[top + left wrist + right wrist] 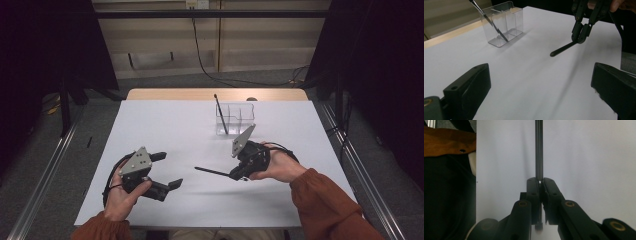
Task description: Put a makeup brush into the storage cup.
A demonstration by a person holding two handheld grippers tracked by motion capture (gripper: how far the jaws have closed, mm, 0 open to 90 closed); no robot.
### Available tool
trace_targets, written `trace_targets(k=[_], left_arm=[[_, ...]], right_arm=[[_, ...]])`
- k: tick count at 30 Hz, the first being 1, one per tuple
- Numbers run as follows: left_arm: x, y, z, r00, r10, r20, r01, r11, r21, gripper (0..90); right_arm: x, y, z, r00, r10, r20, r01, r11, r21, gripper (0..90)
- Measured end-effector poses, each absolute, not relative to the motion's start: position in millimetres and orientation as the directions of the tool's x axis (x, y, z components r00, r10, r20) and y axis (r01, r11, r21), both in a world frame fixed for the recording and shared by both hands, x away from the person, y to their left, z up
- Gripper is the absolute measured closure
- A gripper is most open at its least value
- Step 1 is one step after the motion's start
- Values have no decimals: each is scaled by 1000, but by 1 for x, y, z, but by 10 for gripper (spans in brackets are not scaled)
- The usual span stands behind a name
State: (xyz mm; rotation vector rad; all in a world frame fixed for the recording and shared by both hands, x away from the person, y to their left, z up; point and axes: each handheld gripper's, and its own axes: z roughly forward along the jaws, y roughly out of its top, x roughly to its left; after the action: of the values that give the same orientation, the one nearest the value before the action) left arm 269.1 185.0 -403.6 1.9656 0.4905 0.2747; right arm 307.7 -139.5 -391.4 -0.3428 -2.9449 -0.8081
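Both forearms wear rust-orange sleeves [325, 200] that end at the wrist. Each hand-held gripper is matte black: the left hand-held gripper [167, 170] and the right hand-held gripper [235, 175] each carry a grey three-cornered plate dotted with small screws. Black cables loop from their bodies. Brass-coloured pivot rings mark the black jaw links.

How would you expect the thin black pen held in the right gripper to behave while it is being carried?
The pen sticks out straight from the right gripper, so it is probably stiff. It is slim, so likely light. Its round smooth shaft may slip or swivel between the shut jaws, and would probably roll if laid on the table.
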Motion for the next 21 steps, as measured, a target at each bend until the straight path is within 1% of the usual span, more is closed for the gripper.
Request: trace_targets(k=[5,8,12,16,17,21], left_arm=[[272,175,-400,912,408,-30,214,-413,885,27],[274,172,-396,921,386,-43,216,-418,882,27],[277,165,-393,934,355,-44,217,-463,860,27],[279,156,-393,940,341,6,188,-534,824,27],[280,154,-393,947,321,-8,191,-544,817,27],[283,147,-393,957,290,-11,185,-580,793,25]], right_arm=[[308,-133,-390,-976,180,123,217,849,482,841],[309,-130,-389,-978,170,118,206,858,471,841],[307,-125,-389,-982,154,113,189,875,445,841],[307,-121,-392,-982,150,112,184,882,435,841],[308,-120,-392,-982,154,109,186,883,431,841],[308,-118,-390,-983,148,109,181,887,424,841]])
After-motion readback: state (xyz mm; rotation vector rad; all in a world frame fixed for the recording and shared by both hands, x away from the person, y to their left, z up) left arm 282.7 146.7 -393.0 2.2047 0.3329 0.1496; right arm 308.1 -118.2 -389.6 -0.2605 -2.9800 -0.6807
